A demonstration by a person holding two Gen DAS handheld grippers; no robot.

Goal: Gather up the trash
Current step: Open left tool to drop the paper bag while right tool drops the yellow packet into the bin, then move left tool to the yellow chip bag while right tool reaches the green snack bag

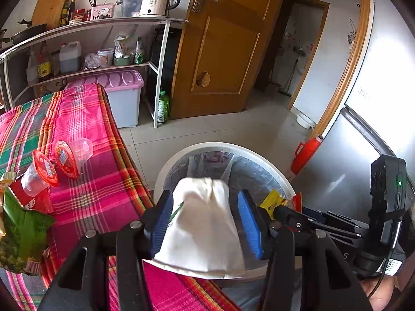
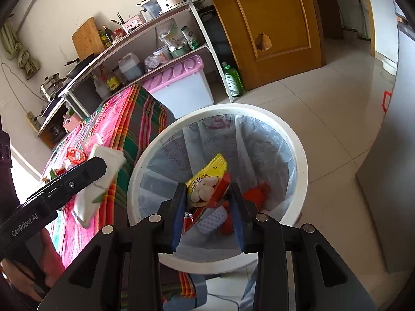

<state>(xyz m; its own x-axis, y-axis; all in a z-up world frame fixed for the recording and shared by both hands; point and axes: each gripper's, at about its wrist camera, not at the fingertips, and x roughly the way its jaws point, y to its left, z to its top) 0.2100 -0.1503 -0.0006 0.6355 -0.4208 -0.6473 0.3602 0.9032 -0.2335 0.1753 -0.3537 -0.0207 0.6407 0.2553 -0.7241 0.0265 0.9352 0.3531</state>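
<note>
I note my left gripper [image 1: 205,217] clamps the white tissue pack [image 1: 205,223], long axis pointing up-frame toward the bin [image 1: 262,153] directly beyond, while my right gripper [image 2: 207,207] pinches the yellow-red snack wrapper [image 2: 207,184] already over its opening.

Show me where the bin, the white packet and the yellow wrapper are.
bin [image 2: 302,155]: right wrist view, right side of its white rim.
white packet [image 1: 205,223]: left wrist view, middle of its face.
yellow wrapper [image 2: 207,175]: right wrist view, its upper yellow part.
</note>
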